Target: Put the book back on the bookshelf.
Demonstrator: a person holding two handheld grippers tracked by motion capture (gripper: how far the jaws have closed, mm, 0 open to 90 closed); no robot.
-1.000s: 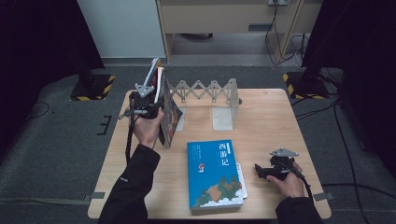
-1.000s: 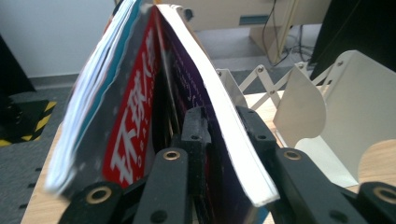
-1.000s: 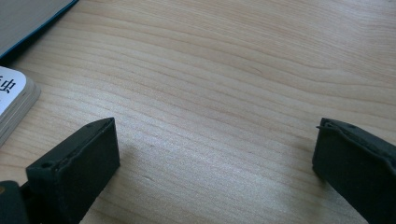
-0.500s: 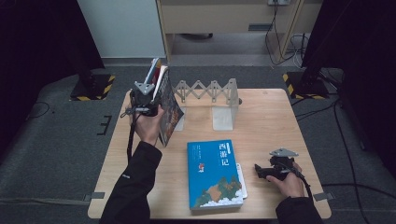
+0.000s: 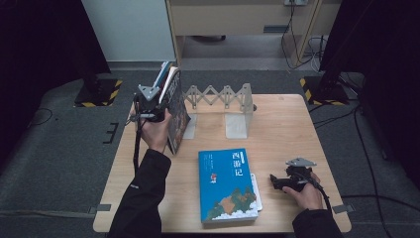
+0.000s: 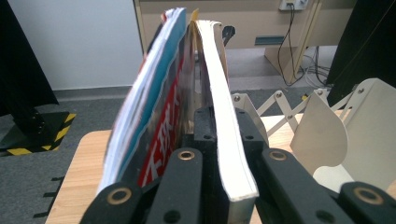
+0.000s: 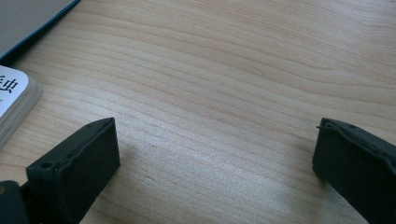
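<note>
**Books held upright at the rack's left end**

The left gripper (image 5: 157, 110), jaws just closed, pinches a bundle of books (image 5: 174, 106) standing just left of the folding book rack (image 5: 221, 97). A blue book (image 5: 228, 184) lies flat in front of the rack. Right of it, the right gripper (image 5: 281, 182) rests on the table (image 5: 287, 129), jaws spread, holding nothing.

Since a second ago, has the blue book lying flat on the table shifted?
No. The blue book lies at the same spot near the table's front edge, in line below the white bookend, with the right gripper beside it.
</note>
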